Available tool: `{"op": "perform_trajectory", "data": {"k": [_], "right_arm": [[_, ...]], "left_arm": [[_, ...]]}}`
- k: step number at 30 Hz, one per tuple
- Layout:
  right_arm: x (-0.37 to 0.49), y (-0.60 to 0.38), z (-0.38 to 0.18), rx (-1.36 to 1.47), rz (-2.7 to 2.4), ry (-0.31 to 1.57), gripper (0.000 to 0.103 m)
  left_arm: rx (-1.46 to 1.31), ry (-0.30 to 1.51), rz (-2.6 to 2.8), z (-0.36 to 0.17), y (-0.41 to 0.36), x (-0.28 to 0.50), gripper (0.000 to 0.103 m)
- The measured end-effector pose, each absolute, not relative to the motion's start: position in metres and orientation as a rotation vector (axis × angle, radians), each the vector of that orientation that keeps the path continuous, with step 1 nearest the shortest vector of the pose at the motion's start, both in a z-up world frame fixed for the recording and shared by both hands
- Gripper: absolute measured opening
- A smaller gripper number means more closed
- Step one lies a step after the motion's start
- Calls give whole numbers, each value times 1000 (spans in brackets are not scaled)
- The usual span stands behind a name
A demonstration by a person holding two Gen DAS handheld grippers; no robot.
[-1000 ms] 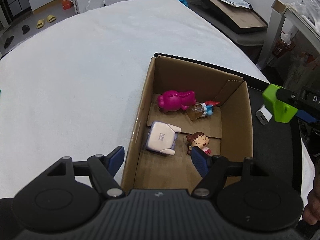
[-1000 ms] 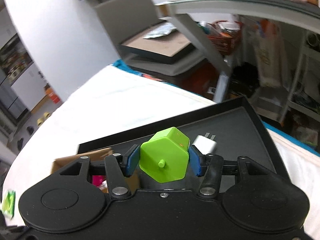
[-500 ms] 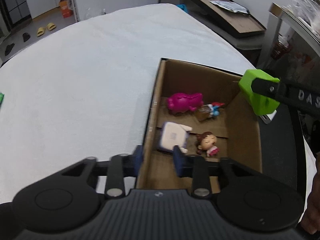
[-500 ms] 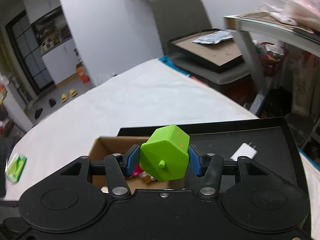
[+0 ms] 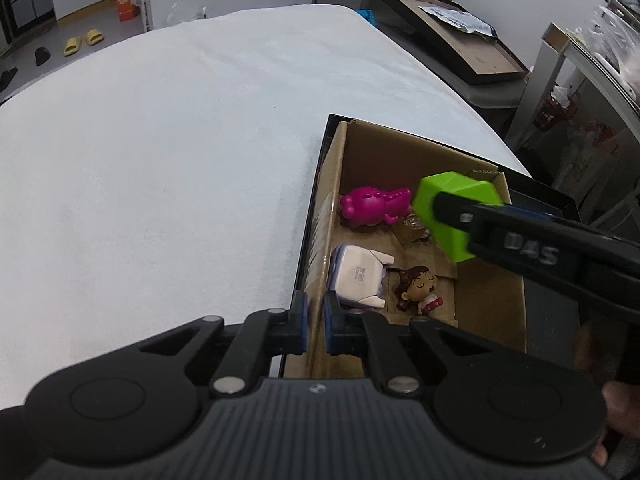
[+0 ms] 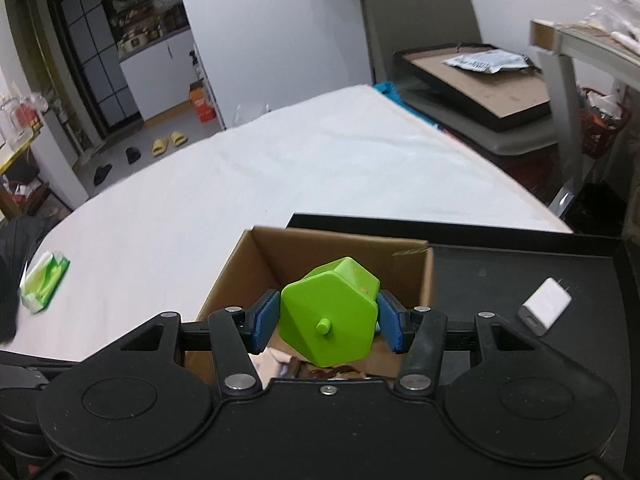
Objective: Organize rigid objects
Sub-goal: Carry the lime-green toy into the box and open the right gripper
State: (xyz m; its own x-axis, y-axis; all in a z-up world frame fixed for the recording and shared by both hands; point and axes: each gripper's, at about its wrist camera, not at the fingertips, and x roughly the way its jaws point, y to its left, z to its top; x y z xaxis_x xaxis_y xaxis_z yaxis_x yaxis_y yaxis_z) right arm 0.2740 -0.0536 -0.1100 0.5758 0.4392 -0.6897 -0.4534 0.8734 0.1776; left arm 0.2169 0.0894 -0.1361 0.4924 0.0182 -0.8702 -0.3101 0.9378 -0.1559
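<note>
White cloth-covered tabletop (image 5: 168, 152), cluttered room behind, yellow slippers on floor at 11 o'clock. Open cardboard box (image 5: 492, 312) at 3 o'clock in left wrist view, resting on black tray (image 6: 500, 272). Inside box: magenta toy (image 5: 372, 206), white-and-lilac block (image 5: 358, 276), small doll figure (image 5: 418, 286). Left gripper (image 5: 316, 320), fingers wide a second ago, now pinched narrow on box's near-left wall, likely steadying it. Right gripper (image 6: 327, 320) holding green hexagonal piece (image 6: 330, 316) between blue fingers, moved from over tray to above box interior, at 2 o'clock in left view. White charger (image 6: 546, 306) waiting on tray at 3 o'clock. Judged next: release green piece into box, then fetch charger.
</note>
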Motion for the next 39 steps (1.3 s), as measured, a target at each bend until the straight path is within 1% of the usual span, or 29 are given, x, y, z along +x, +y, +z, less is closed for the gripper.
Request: {"op": "perform_trajectory", "data": {"k": [8, 13, 16, 18, 23, 25, 28, 30, 33, 37, 39], "right_arm": [[275, -24, -129, -64, 547, 901, 54], [273, -19, -136, -70, 530, 927, 54], [271, -21, -134, -61, 517, 927, 54], [271, -25, -132, -45, 513, 923, 54], [277, -41, -122, 24, 495, 901, 54], [280, -48, -117, 55, 483, 885, 54], [284, -61, -111, 100, 458, 863, 54], [287, -68, -109, 120, 438, 854, 54], [290, -76, -107, 152, 422, 846, 54], [292, -84, -105, 173, 405, 832, 55], [293, -89, -104, 184, 387, 826, 56]], "left_arm": [[-356, 1049, 183, -137, 100, 217, 7], [-396, 1060, 172, -138, 108, 218, 8], [-401, 1068, 169, -138, 108, 218, 8], [-396, 1070, 173, -138, 108, 218, 10], [-385, 1077, 184, -135, 106, 217, 12], [-379, 1080, 194, -134, 105, 216, 15], [-366, 1083, 218, -133, 103, 217, 22], [-353, 1082, 230, -132, 101, 218, 31], [-333, 1073, 238, -130, 99, 219, 38], [-313, 1070, 258, -130, 97, 225, 46], [-305, 1073, 272, -130, 98, 229, 52]]}}
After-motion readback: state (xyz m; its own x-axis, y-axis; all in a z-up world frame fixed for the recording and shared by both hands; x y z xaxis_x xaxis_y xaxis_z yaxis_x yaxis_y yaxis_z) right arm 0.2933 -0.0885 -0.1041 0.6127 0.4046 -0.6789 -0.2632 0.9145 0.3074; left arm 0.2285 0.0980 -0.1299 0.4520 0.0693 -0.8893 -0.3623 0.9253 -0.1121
